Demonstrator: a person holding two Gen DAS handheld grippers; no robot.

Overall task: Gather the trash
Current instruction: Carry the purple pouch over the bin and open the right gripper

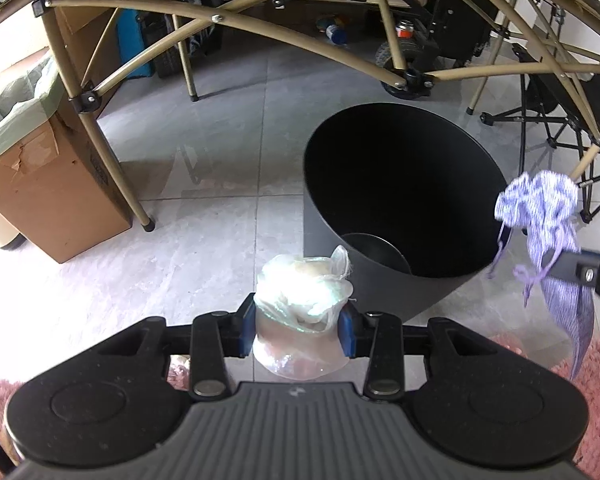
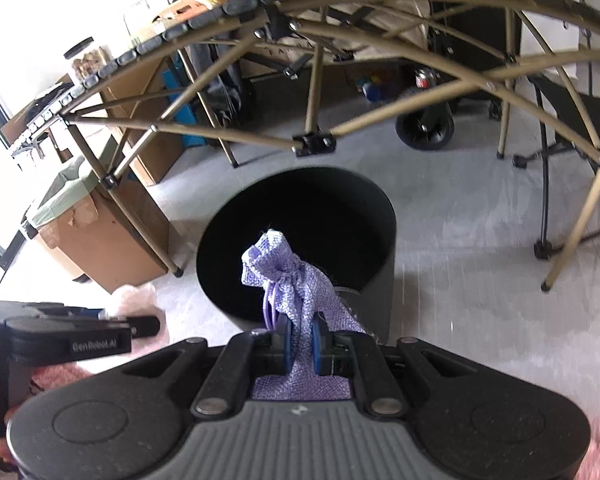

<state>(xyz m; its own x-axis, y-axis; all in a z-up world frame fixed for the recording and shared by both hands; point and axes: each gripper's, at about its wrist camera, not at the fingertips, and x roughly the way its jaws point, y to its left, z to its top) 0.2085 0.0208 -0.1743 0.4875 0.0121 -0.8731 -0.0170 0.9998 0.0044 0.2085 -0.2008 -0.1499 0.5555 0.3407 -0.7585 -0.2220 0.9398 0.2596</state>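
Two grippers, one black bin [image 1: 380, 184] at frame centre. Left gripper [image 1: 298, 330] pinches one crumpled clear plastic bag [image 1: 304, 292]; right gripper [image 2: 300, 346] clamps one lilac drawstring pouch [image 2: 290, 280] over the bin's mouth.

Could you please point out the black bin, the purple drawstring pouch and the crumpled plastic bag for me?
black bin [image 1: 332, 152]: left wrist view, on its dark inner wall.
purple drawstring pouch [image 2: 296, 280]: right wrist view, on its woven body below the cinched neck.
crumpled plastic bag [image 1: 304, 288]: left wrist view, on its bunched top.
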